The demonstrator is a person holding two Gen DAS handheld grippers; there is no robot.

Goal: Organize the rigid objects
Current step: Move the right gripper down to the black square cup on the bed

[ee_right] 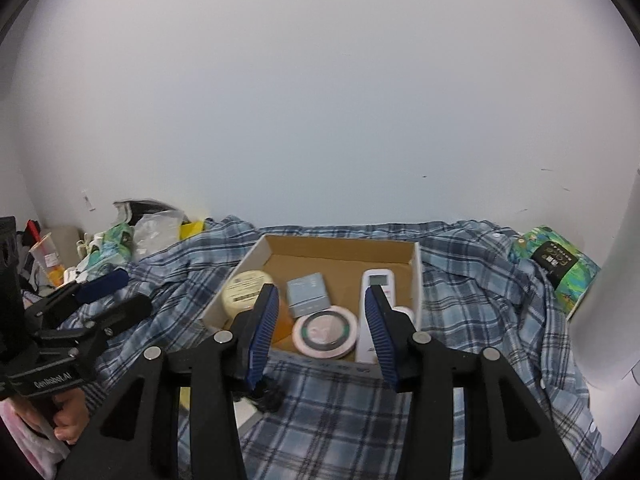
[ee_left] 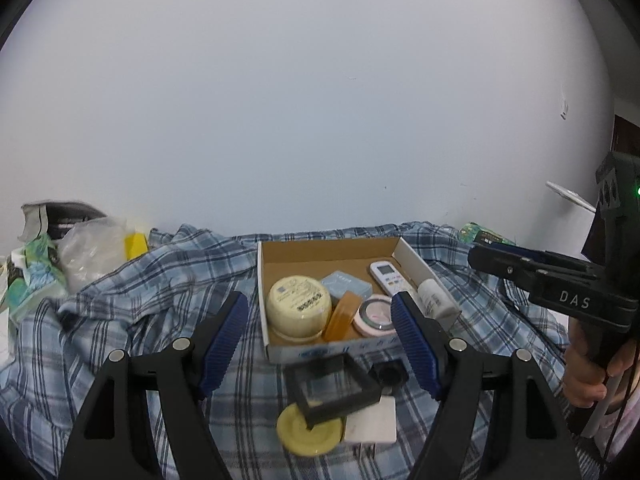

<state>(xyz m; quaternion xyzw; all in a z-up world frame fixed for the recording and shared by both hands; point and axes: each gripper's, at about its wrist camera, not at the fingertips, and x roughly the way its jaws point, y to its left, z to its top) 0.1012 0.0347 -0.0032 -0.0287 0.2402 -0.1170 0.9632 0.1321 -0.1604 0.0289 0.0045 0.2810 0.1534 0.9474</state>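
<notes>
Cardboard box [ee_right: 416, 276] (filled with small items) is seen beyond both grippers; left gripper [ee_left: 320, 336] and right gripper [ee_right: 322, 330] are spread, nothing gripped.

Matt cardboard box [ee_left: 280, 254] on soft plaid cloth [ee_left: 120, 320]; ribbed blue pads [ee_left: 224, 332] on black plastic tongs [ee_left: 320, 334].

The left tongs [ee_left: 320, 334] and right tongs [ee_right: 322, 330] are matte black frames with ribbed blue pads [ee_left: 224, 334], silver round screws, white "DAS" and "GenRobot.AI" lettering, and one green light.
</notes>
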